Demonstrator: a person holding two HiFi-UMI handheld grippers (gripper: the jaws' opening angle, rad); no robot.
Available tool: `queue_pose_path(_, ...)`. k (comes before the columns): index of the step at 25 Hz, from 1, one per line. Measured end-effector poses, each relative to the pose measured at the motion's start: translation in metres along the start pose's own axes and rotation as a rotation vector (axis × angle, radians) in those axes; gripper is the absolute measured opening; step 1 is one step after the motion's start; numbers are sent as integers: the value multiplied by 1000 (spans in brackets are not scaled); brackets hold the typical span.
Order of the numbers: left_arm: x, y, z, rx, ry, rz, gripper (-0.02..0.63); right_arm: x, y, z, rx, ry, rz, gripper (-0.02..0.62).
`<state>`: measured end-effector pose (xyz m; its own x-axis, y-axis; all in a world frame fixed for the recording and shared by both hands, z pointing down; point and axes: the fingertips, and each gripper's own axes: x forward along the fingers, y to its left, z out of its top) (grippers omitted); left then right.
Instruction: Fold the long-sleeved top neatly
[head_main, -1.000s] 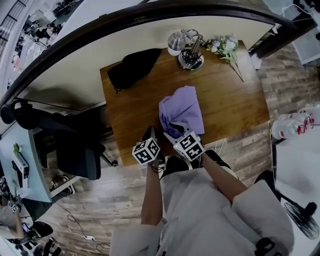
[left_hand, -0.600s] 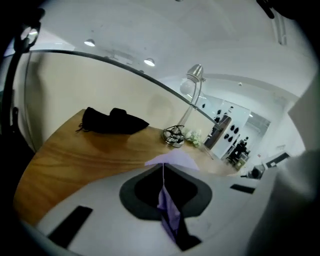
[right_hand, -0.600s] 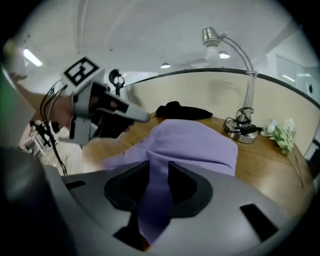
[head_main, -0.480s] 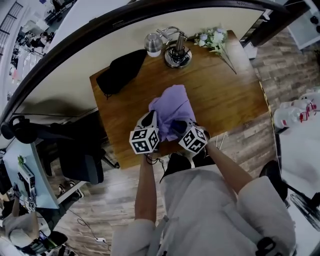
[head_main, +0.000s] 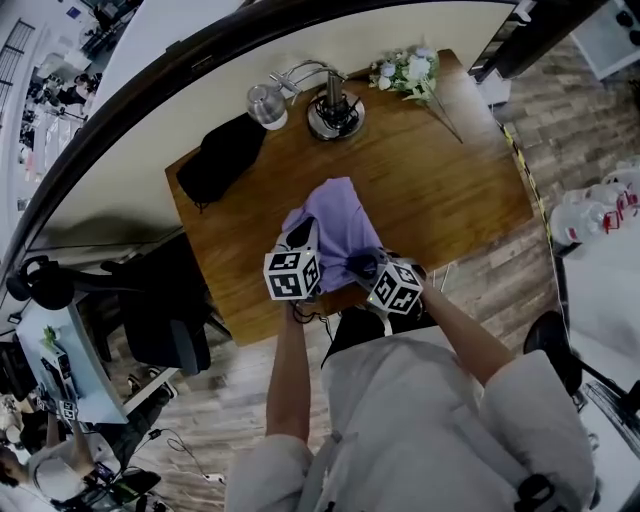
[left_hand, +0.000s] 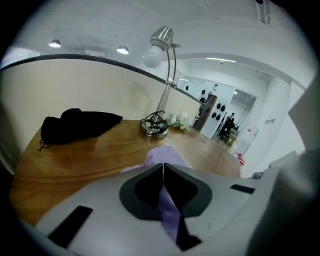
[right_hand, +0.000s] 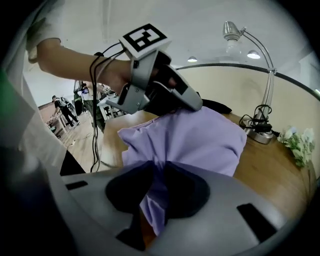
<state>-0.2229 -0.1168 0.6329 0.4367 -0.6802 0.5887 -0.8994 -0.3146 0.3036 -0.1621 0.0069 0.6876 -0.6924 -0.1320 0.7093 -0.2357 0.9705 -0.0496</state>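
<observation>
Purple top bunched on table, thin fold pinched in closed left gripper, thicker fold clamped by right gripper, jaws just closed onto it.

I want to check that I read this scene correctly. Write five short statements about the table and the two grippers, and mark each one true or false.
1. The desk lamp stands near the flowers at the far side of the table. True.
2. The left gripper is empty. False: its fingers are shut on a fold of the purple top.
3. In the head view, the black bundle lies to the right of the lamp. False: it lies to the left.
4. The right gripper has purple cloth between its fingers. True; they have just been closing on it.
5. The flowers stand upright in a vase. False: they lie flat on the table.
</observation>
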Motion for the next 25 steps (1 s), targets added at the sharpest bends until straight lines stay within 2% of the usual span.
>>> queue_pose_path(3, 11, 22, -16, -31, 23, 84, 25, -3, 2, -1, 41, -37, -1, 87)
queue_pose_path(5, 18, 33, -30, -73, 18, 110, 25, -6, 3, -2, 79, -58, 8, 89)
queue_pose_path(9, 23, 44, -41, -122, -27, 121, 25, -13, 3, -5, 114, -62, 61, 94)
queue_pose_path(11, 14, 44, -32, -126, -68, 158, 25, -24, -6, 4, 182, -109, 68, 97)
queue_pose_path(13, -5, 41, -18, -160, -141, 204, 25, -38, -35, 19, 310, -195, -14, 97)
queue_pose_path(15, -19, 37, -13, -222, -209, 238, 25, -45, -74, 31, 423, -256, -155, 100)
queue_pose_path(17, -19, 35, -18, -246, -226, 274, 25, -41, -104, 41, 471, -275, -274, 100)
queue_pose_path(18, -15, 36, -24, -234, -212, 299, 25, -35, -112, 46, 478, -278, -307, 101)
queue_pose_path(20, -6, 41, -40, -181, -158, 355, 25, -18, -118, 49, 470, -257, -327, 96)
queue_pose_path(22, 1, 46, -52, -128, -121, 389, 25, 2, -119, 37, 454, -194, -324, 76)
queue_pose_path(25, 7, 48, -59, -95, -105, 368, 25, 18, -117, 14, 453, -126, -317, 72)
